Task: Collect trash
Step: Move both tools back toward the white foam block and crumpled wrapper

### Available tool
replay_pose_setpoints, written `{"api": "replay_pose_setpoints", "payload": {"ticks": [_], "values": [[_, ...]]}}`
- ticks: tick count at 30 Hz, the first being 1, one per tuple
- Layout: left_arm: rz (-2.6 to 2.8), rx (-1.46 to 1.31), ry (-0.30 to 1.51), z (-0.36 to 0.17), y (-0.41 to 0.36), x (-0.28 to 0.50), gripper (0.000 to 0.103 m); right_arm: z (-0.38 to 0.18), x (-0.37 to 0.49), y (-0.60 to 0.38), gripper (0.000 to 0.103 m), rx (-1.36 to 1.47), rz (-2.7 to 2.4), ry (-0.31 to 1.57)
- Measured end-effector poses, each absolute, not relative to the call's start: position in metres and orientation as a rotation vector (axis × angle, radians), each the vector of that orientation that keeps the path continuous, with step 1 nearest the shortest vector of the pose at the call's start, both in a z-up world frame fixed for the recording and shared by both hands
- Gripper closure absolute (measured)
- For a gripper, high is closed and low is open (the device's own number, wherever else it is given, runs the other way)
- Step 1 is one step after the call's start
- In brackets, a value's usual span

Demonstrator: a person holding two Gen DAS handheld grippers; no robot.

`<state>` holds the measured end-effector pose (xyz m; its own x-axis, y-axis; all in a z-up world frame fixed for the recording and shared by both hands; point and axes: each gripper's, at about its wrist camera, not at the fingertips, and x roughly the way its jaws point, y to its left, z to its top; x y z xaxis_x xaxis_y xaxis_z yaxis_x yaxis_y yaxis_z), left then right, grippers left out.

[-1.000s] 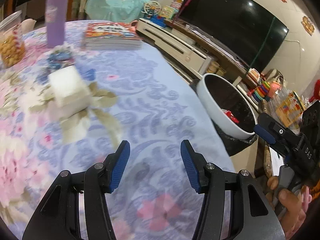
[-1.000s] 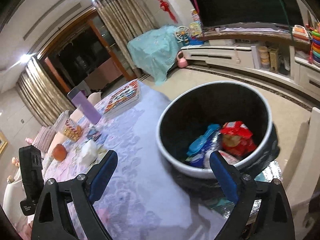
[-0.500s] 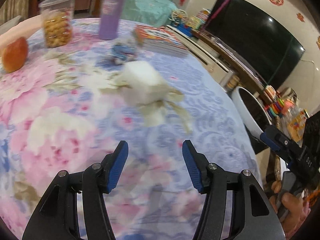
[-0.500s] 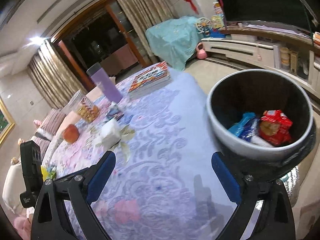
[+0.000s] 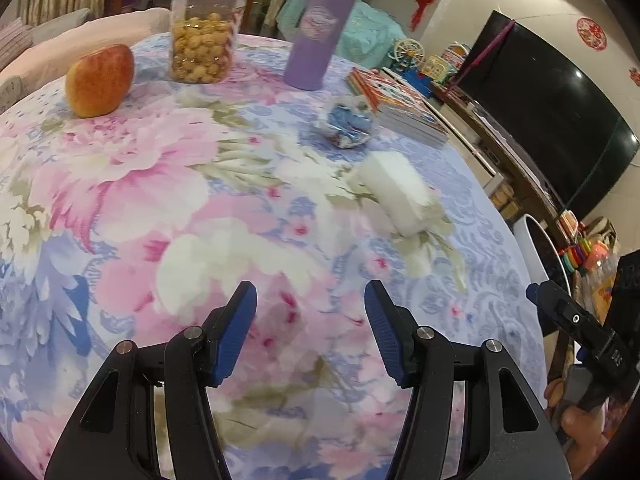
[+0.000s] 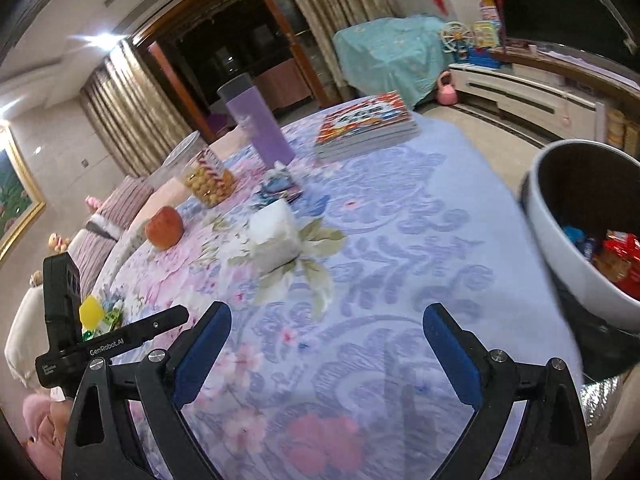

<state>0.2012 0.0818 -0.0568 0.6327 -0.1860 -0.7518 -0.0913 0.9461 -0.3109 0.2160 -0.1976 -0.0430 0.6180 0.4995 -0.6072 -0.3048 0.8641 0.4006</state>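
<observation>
Left wrist view
Left gripper [image 5: 310,306]: hanging over the flowered tablecloth [image 5: 120,208] with its blue pads apart, gripping nothing.
White crumpled tissue [image 5: 396,190]: lying on the cloth ahead and to the right of the jaws, well apart from them.
Blue-and-white crumpled wrapper [image 5: 347,125]: sitting farther back, just beside the stack of books [image 5: 400,106].
Other items: an apple [image 5: 100,80], a clear tub of snacks [image 5: 204,32] and a purple tumbler [image 5: 320,32] are standing along the far side of the table.
Trash bin [image 5: 534,248]: showing only a sliver of white rim past the table's right edge.
Right gripper [image 5: 576,324]: poking in at the right edge, with fingers of a hand [image 5: 576,432] wrapping its handle; its jaws are not showing here.

Right wrist view
Right gripper [image 6: 326,332]: hovering above the cloth, jaws spread wide and empty.
White tissue [image 6: 274,236]: resting ahead, left of centre, with the blue wrapper [image 6: 280,184] beyond it near the tumbler [image 6: 256,124].
Bin [image 6: 560,240]: standing off the right edge of the table, holding red [image 6: 618,256] and blue [image 6: 576,236] packets.
Left gripper's body [image 6: 112,346]: reaching in at the lower left.
</observation>
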Motion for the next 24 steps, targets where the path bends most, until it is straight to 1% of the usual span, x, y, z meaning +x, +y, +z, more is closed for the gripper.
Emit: {"api": "replay_pose_setpoints", "payload": {"ticks": [6, 13, 19, 24], "values": [[-0.027, -0.36, 0.895, -0.062, 0.097, 0.204, 0.046, -0.047, 0.23, -0.171, 0.005, 0.242, 0.513, 0.787], [0.004, -0.377, 0.898, -0.064, 0.113, 0.211, 0.042, -0.049, 0.249, -0.137, 0.005, 0.173, 0.549, 0.789], [0.007, -0.37, 0.91, -0.066, 0.117, 0.221, 0.042, -0.055, 0.275, -0.108, 0.005, 0.1, 0.565, 0.799], [0.004, -0.372, 0.918, -0.066, 0.114, 0.23, 0.041, -0.064, 0.295, -0.094, 0.008, 0.066, 0.555, 0.822]]}}
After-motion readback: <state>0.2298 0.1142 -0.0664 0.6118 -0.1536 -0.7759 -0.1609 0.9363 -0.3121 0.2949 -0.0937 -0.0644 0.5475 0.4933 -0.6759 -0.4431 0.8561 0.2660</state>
